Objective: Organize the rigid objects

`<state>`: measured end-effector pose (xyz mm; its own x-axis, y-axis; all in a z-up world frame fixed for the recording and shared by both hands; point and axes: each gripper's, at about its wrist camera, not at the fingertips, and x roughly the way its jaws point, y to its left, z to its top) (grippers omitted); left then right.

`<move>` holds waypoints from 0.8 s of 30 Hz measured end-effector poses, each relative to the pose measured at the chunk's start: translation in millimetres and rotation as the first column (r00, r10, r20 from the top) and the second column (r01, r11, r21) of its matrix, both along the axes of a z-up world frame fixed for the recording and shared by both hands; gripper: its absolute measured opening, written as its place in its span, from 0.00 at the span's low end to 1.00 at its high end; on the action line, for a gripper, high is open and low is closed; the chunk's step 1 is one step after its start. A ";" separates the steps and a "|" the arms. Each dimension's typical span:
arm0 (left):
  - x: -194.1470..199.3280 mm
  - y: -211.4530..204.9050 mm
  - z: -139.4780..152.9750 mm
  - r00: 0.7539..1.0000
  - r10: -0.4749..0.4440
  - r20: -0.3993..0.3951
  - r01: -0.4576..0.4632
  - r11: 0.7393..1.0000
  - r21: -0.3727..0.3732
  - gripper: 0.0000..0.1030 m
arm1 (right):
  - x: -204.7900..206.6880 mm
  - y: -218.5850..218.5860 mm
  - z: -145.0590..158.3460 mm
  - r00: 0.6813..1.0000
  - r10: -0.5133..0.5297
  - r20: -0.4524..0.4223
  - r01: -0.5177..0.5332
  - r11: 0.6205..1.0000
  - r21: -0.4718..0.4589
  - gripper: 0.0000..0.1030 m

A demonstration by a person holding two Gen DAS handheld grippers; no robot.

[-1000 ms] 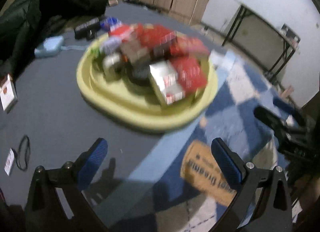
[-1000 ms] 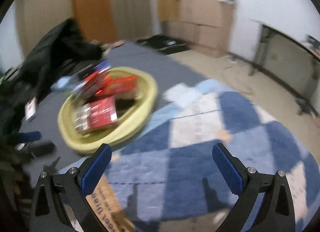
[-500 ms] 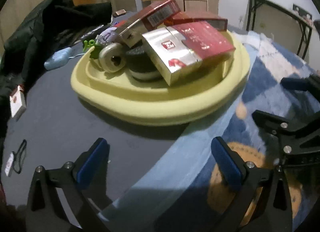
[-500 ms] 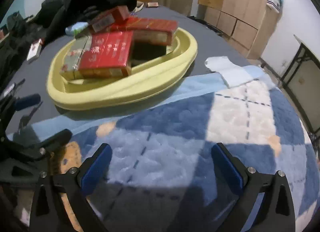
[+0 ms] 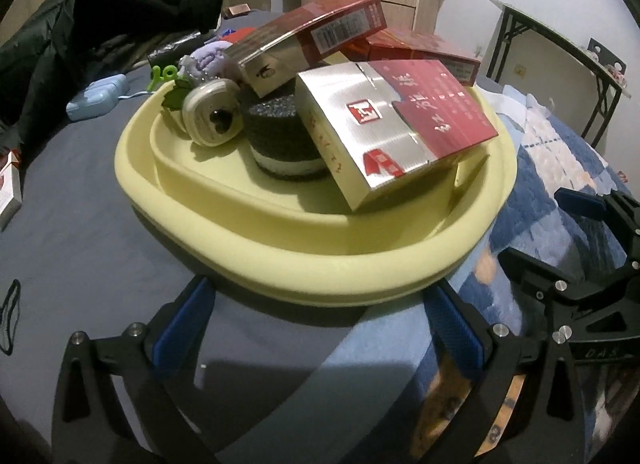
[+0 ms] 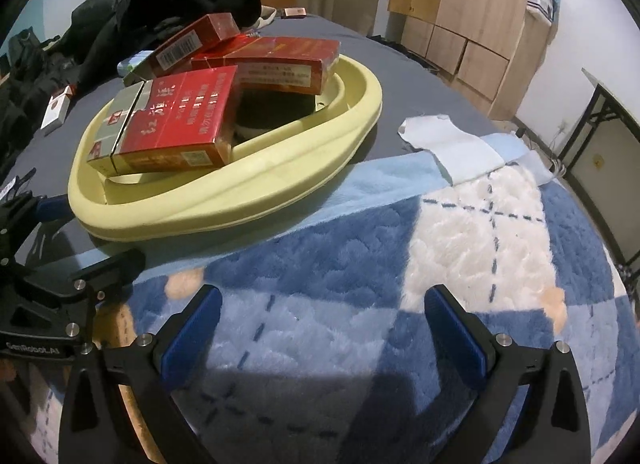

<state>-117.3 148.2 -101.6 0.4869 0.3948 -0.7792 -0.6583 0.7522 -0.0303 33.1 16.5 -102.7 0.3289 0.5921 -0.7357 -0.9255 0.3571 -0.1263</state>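
A pale yellow tray [image 5: 304, 260] [image 6: 224, 187] on the grey bed holds several red and silver cartons [image 5: 396, 123] [image 6: 172, 119], a dark round tin [image 5: 280, 143], a silver round tin [image 5: 212, 115] and a lilac item [image 5: 208, 55]. My left gripper [image 5: 320, 328] stands open right at the tray's near rim, nothing between its fingers. My right gripper [image 6: 324, 328] hangs open over the blue and white blanket [image 6: 400, 264], to the right of the tray. Each gripper shows in the other's view, the right one [image 5: 576, 256] and the left one [image 6: 72, 240].
A black jacket [image 5: 80, 23] lies heaped at the back left, with a light blue case [image 5: 96, 95] beside it. A small carton [image 6: 56, 107] rests on the sheet. A white cloth [image 6: 452, 147] lies on the blanket's edge. Wooden cabinets [image 6: 472, 23] and a folding table [image 5: 560, 59] stand beyond.
Both grippers have dropped low and moved in towards the tray, which now looms much larger. The left gripper has come up to the tray's rim. Both stay open.
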 end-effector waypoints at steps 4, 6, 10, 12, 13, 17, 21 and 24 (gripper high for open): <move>-1.0 -3.5 1.8 1.000 -0.001 0.011 0.001 1.000 -0.004 1.00 | -2.7 -2.5 0.8 1.000 -0.001 0.012 0.001 1.000 -0.005 1.00; -1.2 -0.9 0.5 1.000 -0.001 0.012 0.001 1.000 -0.006 1.00 | -2.9 -2.8 0.8 1.000 0.000 0.006 0.000 1.000 -0.003 1.00; -1.5 -1.7 0.6 1.000 -0.001 0.013 0.001 1.000 -0.007 1.00 | -2.2 -3.6 1.2 1.000 -0.001 0.010 0.001 1.000 -0.003 1.00; -1.6 -1.3 0.4 1.000 -0.001 0.013 0.001 1.000 -0.007 1.00 | -1.6 -3.8 1.2 1.000 0.000 0.010 0.000 1.000 -0.003 1.00; -1.6 -1.4 0.5 1.000 -0.001 0.013 0.001 1.000 -0.008 1.00 | -1.5 -3.9 1.1 1.000 0.000 0.010 0.000 1.000 -0.003 1.00; -1.5 -1.4 0.4 1.000 -0.001 0.013 0.001 1.000 -0.008 1.00 | -1.7 -3.7 1.0 1.000 0.000 0.009 0.000 1.000 -0.003 1.00; -1.5 -1.3 0.5 1.000 -0.001 0.013 0.001 1.000 -0.008 1.00 | -2.0 -3.7 1.0 1.000 0.000 0.010 0.000 1.000 -0.003 1.00; -1.5 -1.3 0.4 1.000 -0.001 0.013 0.001 1.000 -0.007 1.00 | -2.0 -3.6 1.0 1.000 0.000 0.010 0.000 1.000 -0.004 1.00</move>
